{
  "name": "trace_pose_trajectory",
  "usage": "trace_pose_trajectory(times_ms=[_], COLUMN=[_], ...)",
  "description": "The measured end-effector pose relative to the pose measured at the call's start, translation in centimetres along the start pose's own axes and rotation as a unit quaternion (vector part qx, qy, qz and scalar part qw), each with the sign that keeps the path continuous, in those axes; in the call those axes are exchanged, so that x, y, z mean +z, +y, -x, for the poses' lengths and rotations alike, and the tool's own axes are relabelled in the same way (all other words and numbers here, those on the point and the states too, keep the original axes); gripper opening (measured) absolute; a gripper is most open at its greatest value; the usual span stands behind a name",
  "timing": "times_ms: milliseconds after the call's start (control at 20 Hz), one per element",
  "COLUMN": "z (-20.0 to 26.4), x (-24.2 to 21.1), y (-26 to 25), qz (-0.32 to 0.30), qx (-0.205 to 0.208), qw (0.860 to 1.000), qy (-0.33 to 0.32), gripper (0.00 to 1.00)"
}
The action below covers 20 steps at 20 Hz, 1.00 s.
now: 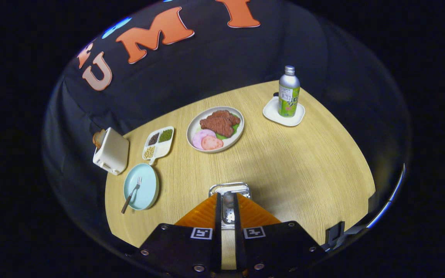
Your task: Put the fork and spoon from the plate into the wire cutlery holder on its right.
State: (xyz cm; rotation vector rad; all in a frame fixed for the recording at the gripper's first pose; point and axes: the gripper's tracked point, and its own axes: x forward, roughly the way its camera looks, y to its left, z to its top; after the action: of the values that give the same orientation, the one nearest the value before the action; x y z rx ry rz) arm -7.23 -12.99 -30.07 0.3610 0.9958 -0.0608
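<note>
The claw hangs directly above the wire cutlery holder, its two orange fingers drawn close with only a narrow gap, and in that gap stands the spoon, bowl upward and shaft running down toward the holder's perforated floor; both fingers appear to press on it. So the step in hand looks like the spoon's delivery: it is poised over or just inside the holder, long axis roughly upright along the fingers. The next move would call for easing the fingers apart so the spoon drops in, then travelling left to the fork. That fork lies on the pale blue plate, well apart from the claw, beside the white toaster on the wooden surface. Its tines point away toward the divided snack tray, its dark handle overhanging the plate's near rim, the long axis running on a slant, so the claw will probably need turning to straddle it.
</note>
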Motion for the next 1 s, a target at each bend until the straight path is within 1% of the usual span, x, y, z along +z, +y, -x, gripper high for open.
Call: trace_pose_trajectory(times_ms=[50,100,150,200,250,300,350,450,550,600,700,800,950,1000], z=[0.4,0.9,1.5,2.3,3.1,4.1,5.1,7.8,9.5,9.6,9.4,8.6,7.0,6.6], x=[1.4,3.0,4.6,6.1,7.7,9.2,10.9,13.7,14.8,14.9,14.5,13.8,12.3,11.8], y=[0.6,1.5,2.3,3.1,4.0,5.3,6.7,9.8,12.0,13.3,15.9,18.9,23.4,25.0], qz=[-0.006,-0.01,-0.012,-0.01,-0.004,0.004,0.013,0.031,0.052,0.065,0.09,0.11,0.129,0.134], qx=[0.005,0.01,0.007,0.007,0.006,0.009,0.015,0.027,0.026,0.026,0.03,0.042,0.066,0.078], qw=[1.0,0.998,0.995,0.99,0.983,0.975,0.963,0.935,0.914,0.908,0.905,0.907,0.912,0.914], qy=[-0.03,-0.064,-0.103,-0.142,-0.181,-0.223,-0.27,-0.353,-0.402,-0.412,-0.414,-0.405,-0.383,-0.375], gripper=[0.22,0.26,0.35,0.4,0.5,0.55,0.63,0.71,0.78,0.78,0.83,0.88,0.97,0.97])
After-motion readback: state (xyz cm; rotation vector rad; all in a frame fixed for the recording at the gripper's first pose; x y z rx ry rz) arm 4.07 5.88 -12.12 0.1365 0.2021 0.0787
